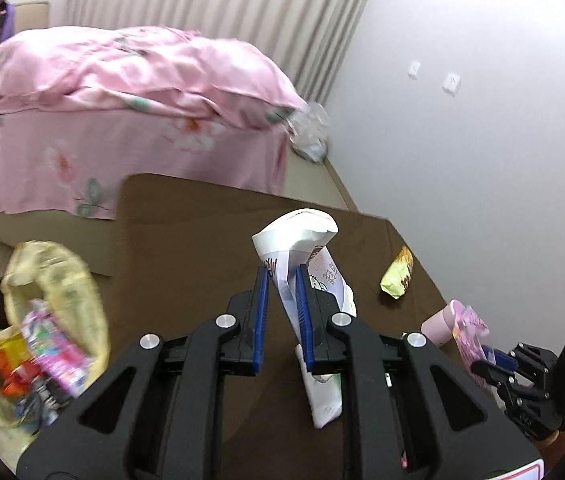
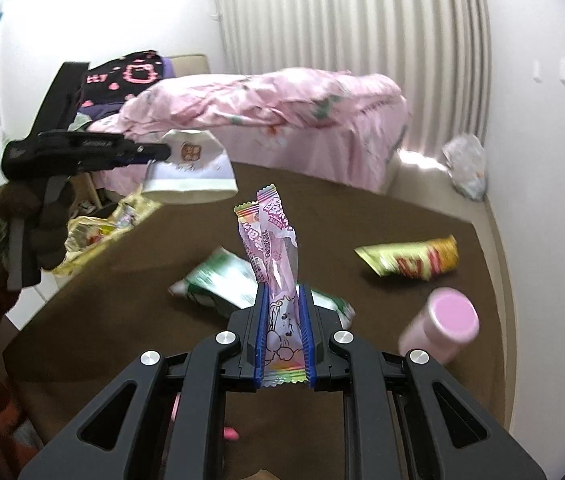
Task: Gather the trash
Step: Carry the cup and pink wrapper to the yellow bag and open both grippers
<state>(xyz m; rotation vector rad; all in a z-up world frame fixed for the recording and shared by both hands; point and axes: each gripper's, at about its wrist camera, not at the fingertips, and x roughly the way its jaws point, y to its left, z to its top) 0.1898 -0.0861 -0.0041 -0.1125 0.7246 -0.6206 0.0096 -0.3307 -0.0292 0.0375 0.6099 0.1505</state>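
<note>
Left hand-held gripper (image 1: 282, 276): clamped on white wrapper (image 1: 302, 240), lifted for the bag (image 1: 54, 276).
Right hand-held gripper (image 2: 284, 294): pinching pink wrapper (image 2: 270, 248) upright above the surface (image 2: 362, 220), ready for binning.

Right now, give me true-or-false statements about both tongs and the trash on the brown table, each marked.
1. The left tongs grip a white wrapper. True.
2. The right tongs are empty. False: they grip a pink wrapper.
3. A yellow-green wrapper lies on the brown table. True.
4. The pink-capped bottle sits in the trash bag. False: it is on the table.
</note>
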